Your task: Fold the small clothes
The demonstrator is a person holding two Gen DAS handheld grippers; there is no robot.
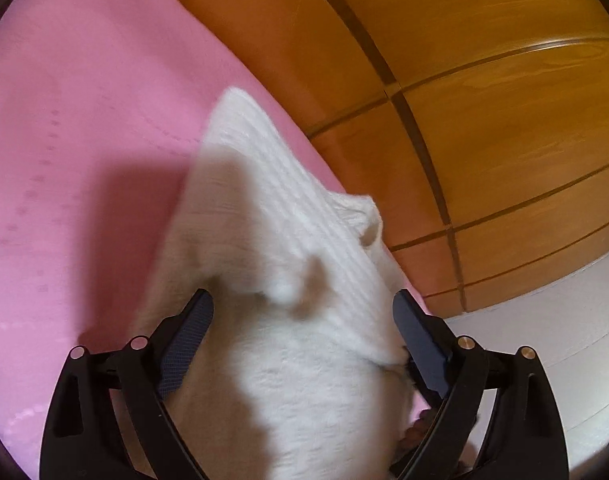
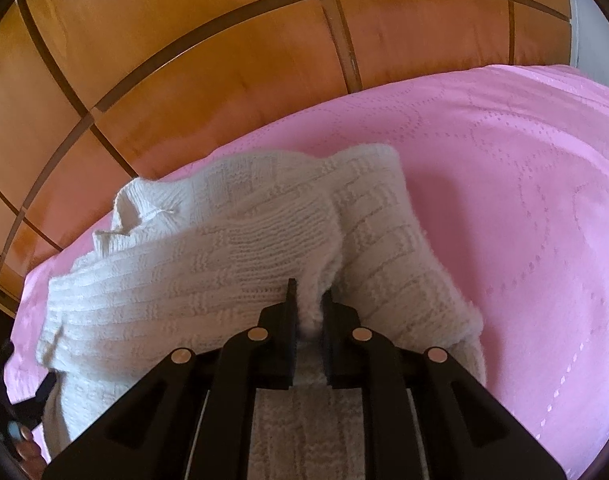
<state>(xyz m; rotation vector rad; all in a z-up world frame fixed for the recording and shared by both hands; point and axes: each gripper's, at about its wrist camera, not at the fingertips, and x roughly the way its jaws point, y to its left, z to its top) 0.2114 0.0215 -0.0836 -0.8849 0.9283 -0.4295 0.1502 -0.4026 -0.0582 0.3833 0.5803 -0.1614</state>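
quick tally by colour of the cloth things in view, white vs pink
White: 1, the knitted garment, pinched by the right gripper, lying between the open jaws of the left gripper.
Pink: 1, the bedspread beneath it.
Total: 2

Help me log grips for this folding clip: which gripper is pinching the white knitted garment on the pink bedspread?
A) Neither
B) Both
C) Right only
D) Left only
C: the right gripper has its jaws nearly closed on a bunched fold of the white knitted garment, while the left gripper stands wide open with the knit between its fingers, unpinched.
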